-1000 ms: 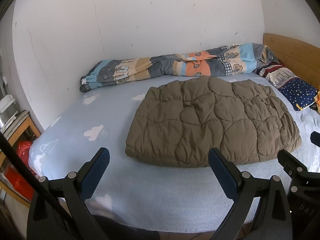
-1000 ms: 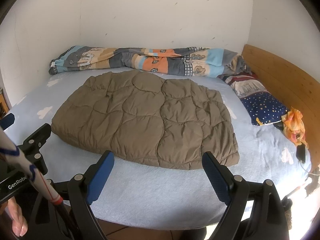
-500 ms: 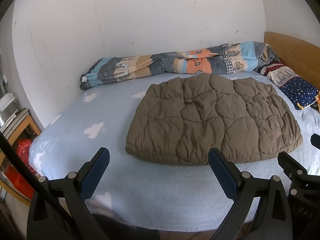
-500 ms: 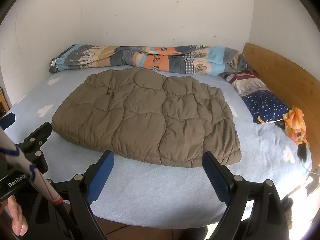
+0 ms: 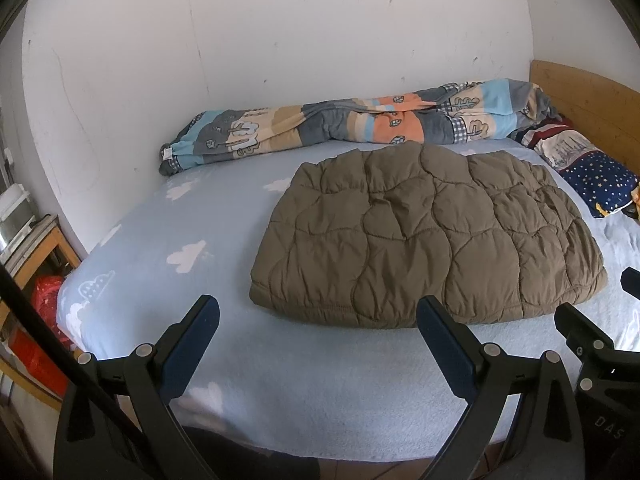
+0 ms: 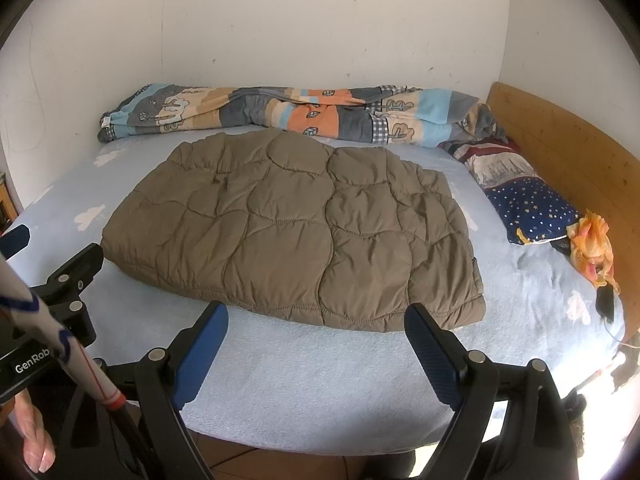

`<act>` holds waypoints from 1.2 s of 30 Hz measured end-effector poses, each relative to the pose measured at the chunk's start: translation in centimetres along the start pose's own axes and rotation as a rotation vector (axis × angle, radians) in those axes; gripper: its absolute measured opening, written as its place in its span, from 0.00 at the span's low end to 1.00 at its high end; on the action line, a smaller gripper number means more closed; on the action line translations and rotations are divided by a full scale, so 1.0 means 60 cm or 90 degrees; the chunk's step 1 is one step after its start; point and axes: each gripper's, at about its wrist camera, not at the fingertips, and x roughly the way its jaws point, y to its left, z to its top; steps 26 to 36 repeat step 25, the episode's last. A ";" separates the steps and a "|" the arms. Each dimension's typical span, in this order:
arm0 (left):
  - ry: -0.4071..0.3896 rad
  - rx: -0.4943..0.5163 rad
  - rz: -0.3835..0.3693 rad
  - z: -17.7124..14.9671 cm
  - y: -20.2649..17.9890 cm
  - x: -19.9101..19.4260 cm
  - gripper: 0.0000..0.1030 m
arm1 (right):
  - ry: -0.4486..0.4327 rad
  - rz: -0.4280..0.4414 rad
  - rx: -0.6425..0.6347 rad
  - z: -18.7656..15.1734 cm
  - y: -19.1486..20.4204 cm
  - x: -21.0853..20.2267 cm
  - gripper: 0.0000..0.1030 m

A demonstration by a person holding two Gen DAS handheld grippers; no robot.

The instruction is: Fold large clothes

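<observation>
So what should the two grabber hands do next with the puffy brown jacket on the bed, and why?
Probably both should reach forward to the near edge of the brown quilted jacket. The left gripper and right gripper are both wide open with nothing between their fingers, hanging over bare blue sheet short of the jacket. It lies flat and untouched, so grabbing that edge looks like the first step to a fold.

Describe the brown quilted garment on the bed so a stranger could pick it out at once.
Start from the bed with the pale blue cloud-print sheet that stands against the white wall. In the middle of the sheet lies the olive-brown puffy quilted jacket, folded flat into a rough rectangle. It is the only plain, single-colour fabric there: the rolled striped patchwork blanket behind it and the star-print navy pillow beside it are both patterned.
</observation>
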 end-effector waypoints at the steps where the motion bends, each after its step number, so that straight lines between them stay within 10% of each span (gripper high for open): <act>1: 0.001 0.000 -0.001 0.000 0.000 0.000 0.96 | 0.000 -0.001 -0.001 0.001 0.000 0.000 0.90; 36: 0.006 0.004 -0.011 -0.010 -0.002 0.000 0.96 | 0.006 0.006 -0.006 0.002 -0.010 0.005 0.90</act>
